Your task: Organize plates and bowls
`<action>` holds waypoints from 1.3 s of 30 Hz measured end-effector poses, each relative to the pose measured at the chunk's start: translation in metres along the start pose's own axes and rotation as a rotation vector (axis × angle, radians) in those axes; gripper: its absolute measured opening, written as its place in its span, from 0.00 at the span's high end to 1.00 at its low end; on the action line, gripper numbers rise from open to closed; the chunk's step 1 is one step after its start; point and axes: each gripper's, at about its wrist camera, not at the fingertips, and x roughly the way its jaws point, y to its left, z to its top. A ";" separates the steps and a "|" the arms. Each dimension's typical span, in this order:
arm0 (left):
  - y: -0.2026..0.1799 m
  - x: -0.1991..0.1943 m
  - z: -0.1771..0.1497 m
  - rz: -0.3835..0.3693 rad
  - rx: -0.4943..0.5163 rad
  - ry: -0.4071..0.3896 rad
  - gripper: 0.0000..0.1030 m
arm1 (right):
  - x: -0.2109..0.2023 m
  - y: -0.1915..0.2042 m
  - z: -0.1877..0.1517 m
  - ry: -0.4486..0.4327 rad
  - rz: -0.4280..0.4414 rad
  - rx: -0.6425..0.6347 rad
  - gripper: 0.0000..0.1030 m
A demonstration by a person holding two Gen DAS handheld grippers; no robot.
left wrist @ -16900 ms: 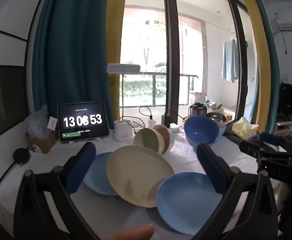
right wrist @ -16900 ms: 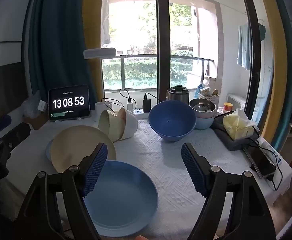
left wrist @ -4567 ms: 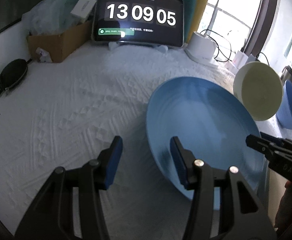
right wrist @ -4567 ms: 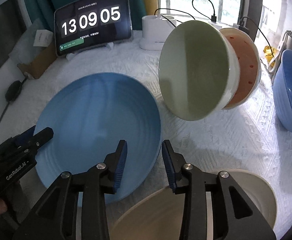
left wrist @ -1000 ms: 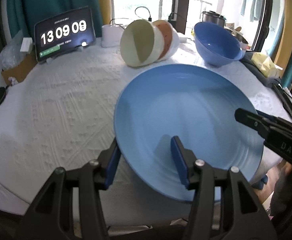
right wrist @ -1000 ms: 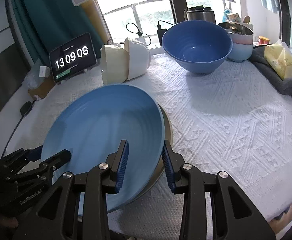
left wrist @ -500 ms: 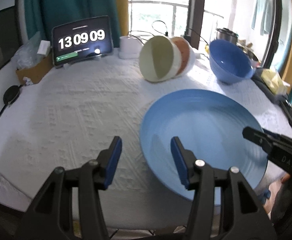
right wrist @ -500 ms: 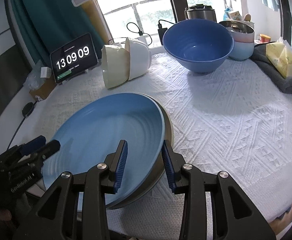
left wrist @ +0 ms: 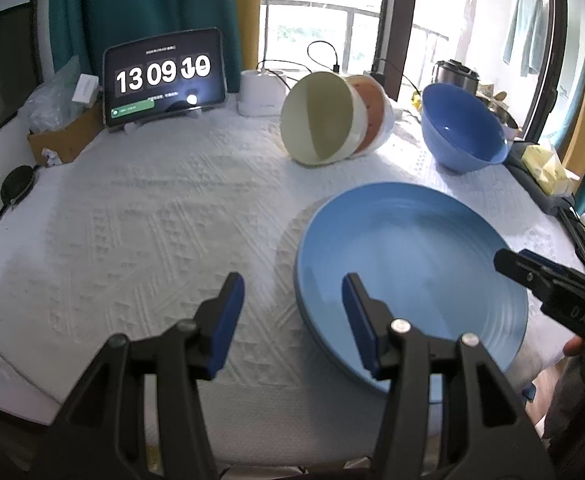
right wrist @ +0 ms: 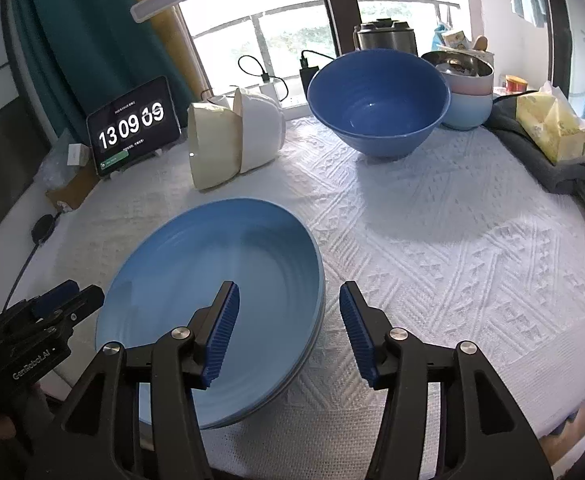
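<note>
A blue plate (left wrist: 408,268) lies on top of a stack of plates near the table's front edge; it also shows in the right wrist view (right wrist: 212,284). My left gripper (left wrist: 292,316) is open at the plate's left rim, holding nothing. My right gripper (right wrist: 288,328) is open at the plate's right rim, holding nothing. Two nested bowls, cream (left wrist: 318,118) and white with an orange inside (left wrist: 372,118), lie on their sides behind. A large blue bowl (right wrist: 378,100) stands upright at the back right.
A tablet clock (left wrist: 164,76) stands at the back left beside a cardboard box (left wrist: 62,136). Stacked bowls (right wrist: 468,94), a tissue pack (right wrist: 552,128) on grey cloth and cables sit at the right. A white cloth (right wrist: 452,240) covers the table.
Both grippers set the blue plate down onto the stack and opened. The jaws have let go of its rims and the plate now lies flat.
</note>
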 end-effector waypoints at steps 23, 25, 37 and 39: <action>-0.025 0.036 -0.006 -0.045 0.132 0.091 0.49 | 0.037 -0.011 -0.003 0.103 0.072 0.047 0.46; -0.024 0.037 -0.006 -0.050 0.129 0.082 0.49 | 0.039 -0.011 -0.004 0.106 0.092 0.053 0.46; -0.018 0.038 -0.005 -0.081 0.095 0.078 0.53 | 0.040 -0.005 -0.003 0.097 0.059 0.067 0.44; -0.016 0.038 -0.004 -0.101 0.086 0.084 0.53 | 0.041 -0.004 -0.002 0.099 0.050 0.078 0.44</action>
